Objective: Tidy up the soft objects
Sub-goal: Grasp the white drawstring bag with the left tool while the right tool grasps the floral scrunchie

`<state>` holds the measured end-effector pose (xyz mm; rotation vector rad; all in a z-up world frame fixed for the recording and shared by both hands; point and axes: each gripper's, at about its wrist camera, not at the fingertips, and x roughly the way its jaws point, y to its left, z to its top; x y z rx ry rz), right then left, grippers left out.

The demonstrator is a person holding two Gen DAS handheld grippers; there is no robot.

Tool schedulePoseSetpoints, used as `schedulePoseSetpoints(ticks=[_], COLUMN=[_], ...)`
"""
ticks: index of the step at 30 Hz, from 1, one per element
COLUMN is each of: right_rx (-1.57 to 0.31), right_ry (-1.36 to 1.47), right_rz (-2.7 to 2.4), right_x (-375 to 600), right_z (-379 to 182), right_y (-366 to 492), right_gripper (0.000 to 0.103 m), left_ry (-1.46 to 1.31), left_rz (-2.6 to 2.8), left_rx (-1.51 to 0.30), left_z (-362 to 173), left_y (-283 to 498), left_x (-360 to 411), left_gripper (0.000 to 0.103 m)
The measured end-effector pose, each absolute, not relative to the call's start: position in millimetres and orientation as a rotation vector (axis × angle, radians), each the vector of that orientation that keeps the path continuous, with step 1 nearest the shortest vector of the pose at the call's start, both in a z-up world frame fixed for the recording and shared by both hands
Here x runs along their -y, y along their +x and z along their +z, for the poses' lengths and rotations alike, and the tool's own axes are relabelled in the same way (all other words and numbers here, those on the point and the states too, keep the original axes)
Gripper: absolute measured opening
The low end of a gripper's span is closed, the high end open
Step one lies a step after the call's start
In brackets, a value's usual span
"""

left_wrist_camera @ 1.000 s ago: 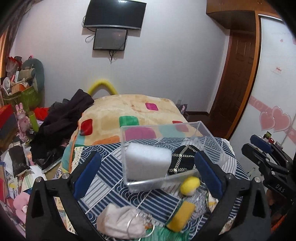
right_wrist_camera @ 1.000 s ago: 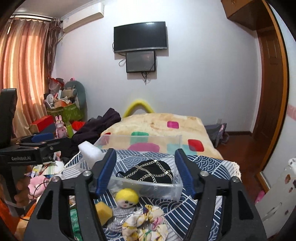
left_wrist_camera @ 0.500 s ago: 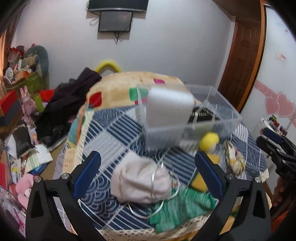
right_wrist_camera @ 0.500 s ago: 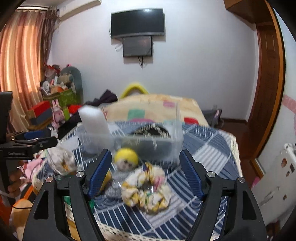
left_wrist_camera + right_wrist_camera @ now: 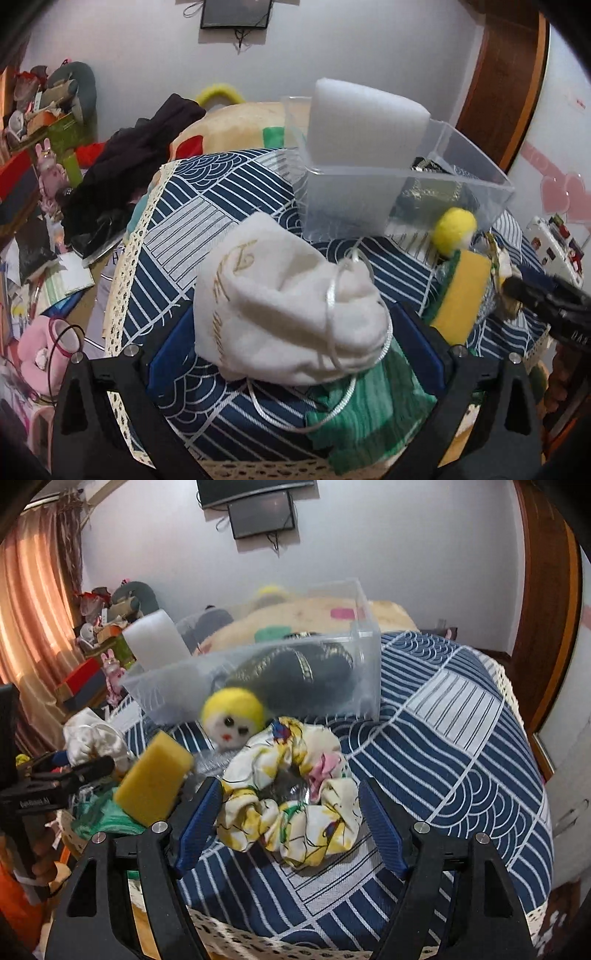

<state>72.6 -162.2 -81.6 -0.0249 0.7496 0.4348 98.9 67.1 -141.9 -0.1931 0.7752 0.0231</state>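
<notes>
The left gripper (image 5: 295,354) stands with its jaws wide apart, and a soft white drawstring pouch (image 5: 284,306) of fleecy cloth with gold lettering lies between the blue ribbed pads; whether the pads touch it cannot be told, and nothing is clamped. A thin white cord loops from the pouch onto a crumpled green knitted cloth (image 5: 369,417) just beside it. The right gripper (image 5: 288,823) also has its jaws spread wide, and a puffy cream satin scrunchie (image 5: 291,794) printed in yellow, pink and green lies between them, not pressed by either pad.

All rests on a tabletop (image 5: 443,738) covered by a navy cloth with white wave and stripe patterns and a cream lace edge. To the left of the scrunchie, a yellow rectangular sponge (image 5: 155,779) with a porous face stands tilted. Just behind it sits a small fuzzy yellow ball doll (image 5: 232,720) with a white face, touching the front wall of a clear rectangular plastic box (image 5: 365,672). Inside the box lie a black fabric pouch with gold chain trim (image 5: 295,672) and, at the left end, an upright white foam block (image 5: 362,125) rising above the rim. A quilt with coloured squares (image 5: 229,125) lies farther back.
</notes>
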Motion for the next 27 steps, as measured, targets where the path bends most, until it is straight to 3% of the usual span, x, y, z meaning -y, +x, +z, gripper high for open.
schedulePoseSetpoints(ticks=[4, 11, 16, 27], right_rx=[-0.773, -0.803, -0.788, -0.669], right_ry=[-0.022, 0.009, 0.000, -0.010], right_rz=[0.434, 0.494, 0.489, 0.455], right_x=[166, 173, 180, 190], right_z=[-86, -86, -81, -49], right_y=[72, 69, 62, 54], right_gripper=[0.072, 0.028, 0.017, 0.017], left_ry=[-0.181, -0.179, -0.167, -0.178], left_rz=[0.009, -0.008, -0.005, -0.003], left_rx=[-0.766, -0.745, -0.699, -0.552], left_z=[-141, -136, -123, -71], left_y=[97, 89, 78, 60], left_x=[-64, -62, -60, -65], left_gripper=[0.079, 0.040, 0.033, 0.032])
